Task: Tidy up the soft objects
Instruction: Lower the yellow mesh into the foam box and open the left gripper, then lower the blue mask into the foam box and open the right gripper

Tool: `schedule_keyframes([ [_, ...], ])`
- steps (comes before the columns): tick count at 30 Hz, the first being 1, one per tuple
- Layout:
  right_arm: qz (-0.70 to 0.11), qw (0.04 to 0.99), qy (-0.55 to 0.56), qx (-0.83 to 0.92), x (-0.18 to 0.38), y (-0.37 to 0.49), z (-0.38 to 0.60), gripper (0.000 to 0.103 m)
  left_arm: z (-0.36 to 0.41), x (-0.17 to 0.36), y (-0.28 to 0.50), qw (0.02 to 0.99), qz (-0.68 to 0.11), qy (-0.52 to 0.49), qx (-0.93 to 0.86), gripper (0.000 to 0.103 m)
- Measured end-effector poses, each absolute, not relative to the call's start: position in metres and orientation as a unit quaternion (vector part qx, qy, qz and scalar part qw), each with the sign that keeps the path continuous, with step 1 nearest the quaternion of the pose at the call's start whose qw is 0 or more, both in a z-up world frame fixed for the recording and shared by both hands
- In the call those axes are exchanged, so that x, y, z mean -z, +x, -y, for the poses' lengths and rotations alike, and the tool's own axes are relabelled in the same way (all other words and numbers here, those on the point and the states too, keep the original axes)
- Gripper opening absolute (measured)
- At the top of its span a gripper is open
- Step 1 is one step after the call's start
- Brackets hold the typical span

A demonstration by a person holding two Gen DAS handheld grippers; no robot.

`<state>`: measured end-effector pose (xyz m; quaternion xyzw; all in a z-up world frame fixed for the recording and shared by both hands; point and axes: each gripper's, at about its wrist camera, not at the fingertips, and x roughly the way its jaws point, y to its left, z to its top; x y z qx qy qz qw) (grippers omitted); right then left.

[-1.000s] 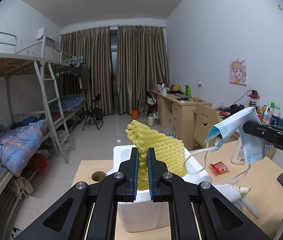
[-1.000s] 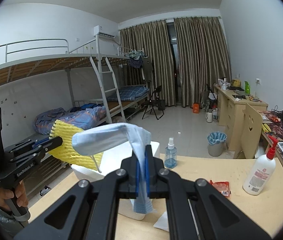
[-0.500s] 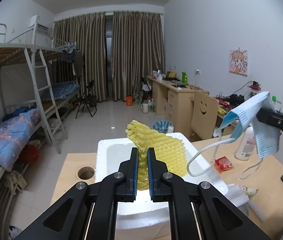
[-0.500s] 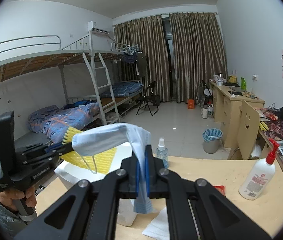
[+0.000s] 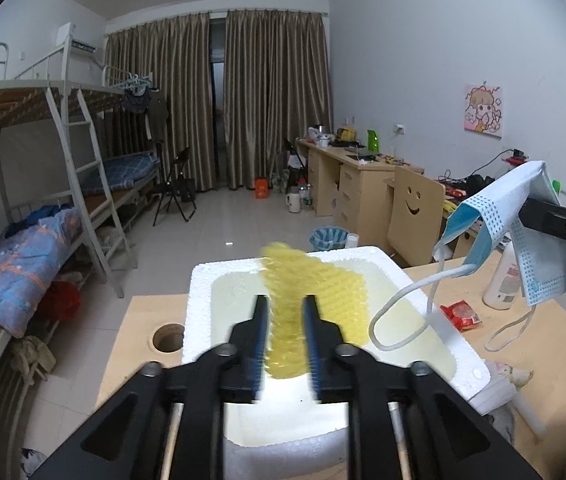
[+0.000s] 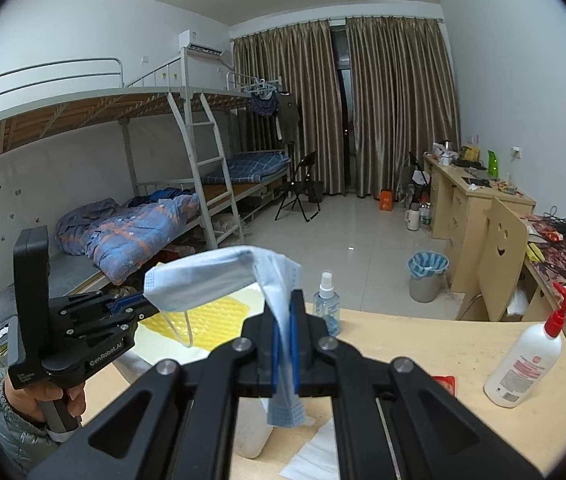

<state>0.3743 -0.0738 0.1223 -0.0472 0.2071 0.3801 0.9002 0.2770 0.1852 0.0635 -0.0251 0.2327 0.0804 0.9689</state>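
L gripper (image 5: 286,328): jaws opening, net (image 5: 315,292) let go, was pinched a sec ago.
Net: dropping into foam box (image 5: 463,364).
R gripper (image 6: 283,344): clamped on mask (image 6: 219,276), beside box.
Next: prob. mask in too.

A yellow foam net (image 5: 315,300) is seen blurred over the white foam box (image 5: 435,312); a blue face mask (image 6: 219,276) is pinched, draped.
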Motion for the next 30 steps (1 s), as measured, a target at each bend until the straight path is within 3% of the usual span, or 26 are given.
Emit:
schedule_keyframes([
  [1, -0.208, 0.9, -0.048, -0.381, -0.122, 0.374, 0.073, 0.007, -0.184, -0.064, 0.276, 0.969, -0.23, -0.025, -0.085, 0.048],
  [2, -0.208, 0.9, -0.049, -0.381, -0.123, 0.376, 0.073, 0.007, -0.185, -0.064, 0.274, 0.97, -0.227, -0.023, -0.089, 0.071],
  [3, -0.208, 0.9, -0.049, -0.381, -0.123, 0.376, 0.074, 0.007, -0.186, -0.066, 0.271, 0.971, -0.219, -0.024, -0.094, 0.084],
  [6, -0.206, 0.9, -0.051, -0.381, -0.124, 0.375, 0.073, 0.007, -0.19, -0.069, 0.261, 0.974, -0.198, -0.025, -0.11, 0.095],
  [12, -0.204, 0.898, -0.052, -0.386, -0.125, 0.373, 0.066, 0.007, -0.201, -0.074, 0.238, 0.978, -0.171, -0.027, -0.118, 0.102],
  [30, -0.204, 0.881, -0.042, -0.425, -0.126, 0.374, 0.029, 0.007, -0.229, -0.061, 0.203, 0.981, -0.124, -0.056, -0.136, 0.103],
])
